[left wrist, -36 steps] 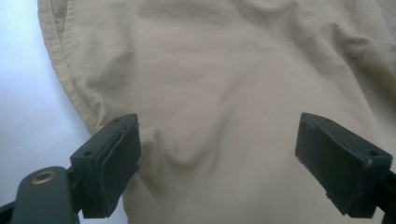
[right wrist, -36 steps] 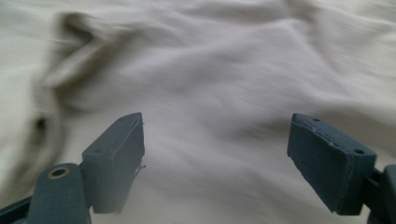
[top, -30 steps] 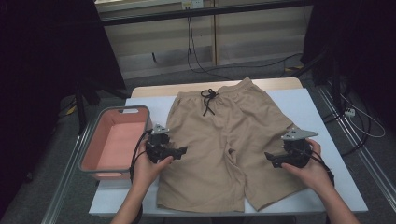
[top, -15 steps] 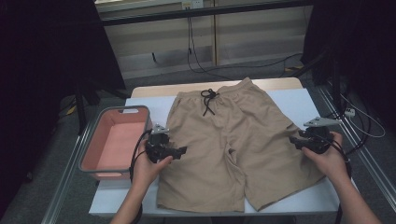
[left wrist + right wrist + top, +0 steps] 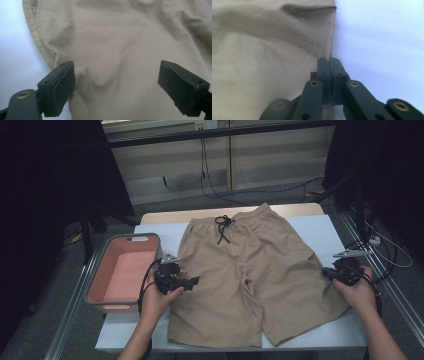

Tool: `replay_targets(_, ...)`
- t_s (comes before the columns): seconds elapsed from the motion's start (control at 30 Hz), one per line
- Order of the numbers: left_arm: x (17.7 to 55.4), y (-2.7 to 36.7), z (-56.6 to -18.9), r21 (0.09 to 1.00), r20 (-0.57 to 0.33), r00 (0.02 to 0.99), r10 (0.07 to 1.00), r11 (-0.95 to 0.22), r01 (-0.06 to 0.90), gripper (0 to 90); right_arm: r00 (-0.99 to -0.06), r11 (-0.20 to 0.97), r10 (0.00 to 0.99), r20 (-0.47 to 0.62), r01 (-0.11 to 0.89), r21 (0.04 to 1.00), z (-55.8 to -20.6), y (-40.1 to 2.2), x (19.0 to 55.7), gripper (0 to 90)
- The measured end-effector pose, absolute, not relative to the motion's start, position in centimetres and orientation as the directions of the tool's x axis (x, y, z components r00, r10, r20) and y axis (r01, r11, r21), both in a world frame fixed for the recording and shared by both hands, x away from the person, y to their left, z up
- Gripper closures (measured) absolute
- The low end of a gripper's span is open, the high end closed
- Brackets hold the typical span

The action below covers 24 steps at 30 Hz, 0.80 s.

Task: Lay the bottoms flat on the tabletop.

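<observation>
Shorts [image 5: 252, 275] lay flat on the white table [image 5: 330, 227], waistband and drawstring [image 5: 222, 227] at the far side, both leg hems toward the person, so the long axis ran away from the person. Left gripper [image 5: 187, 282] rested on the garment's left side seam, near mid-length, with its jaws standing wide and fabric bare between them, nothing clamped; in the left gripper view [image 5: 115, 82] the seam edge ran just beside the left-hand jaw. Right gripper [image 5: 327, 271] sat at the outer edge of the right leg; its jaws had just been closing and met at the fabric's edge [image 5: 329, 62], apparently pinching the seam, though the cloth between the pads was hard to confirm. Each gripper therefore stood at its own side of the shorts, cloth lying inward from both. Pink bin [image 5: 95, 287] stood left of the shorts, beside the left hand, and held nothing visible.
</observation>
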State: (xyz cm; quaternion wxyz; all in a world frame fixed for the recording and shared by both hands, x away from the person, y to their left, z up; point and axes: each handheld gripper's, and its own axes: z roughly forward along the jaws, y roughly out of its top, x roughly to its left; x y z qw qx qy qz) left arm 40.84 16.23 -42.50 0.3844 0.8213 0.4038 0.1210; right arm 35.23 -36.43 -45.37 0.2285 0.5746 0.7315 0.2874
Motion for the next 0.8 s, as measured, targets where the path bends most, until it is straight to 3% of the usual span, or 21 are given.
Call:
replay_targets(0.27,41.0,16.4,-42.6,0.730,-0.109,0.632,0.768,-0.370,0.575,11.8,-0.257,0.204,0.966,-0.028,0.690,0.695,-45.3,-36.8,33.4,88.7)
replay_targets(0.47,40.9,16.3,-42.8,0.729,-0.112,0.628,0.770,-0.365,0.578,9.8,-0.270,0.206,0.962,-0.027,0.662,0.721,-44.4,-35.2,33.6,61.8)
replay_targets(0.63,40.8,16.4,-42.8,0.732,-0.114,0.634,0.765,-0.367,0.574,6.9,-0.309,0.218,0.951,-0.019,0.625,0.750,-43.3,-33.2,33.9,51.4)
replay_targets(0.8,40.8,16.5,-42.9,0.722,-0.117,0.639,0.760,-0.377,0.580,5.7,-0.344,0.227,0.939,-0.006,0.608,0.761,-42.7,-31.3,34.1,34.5)
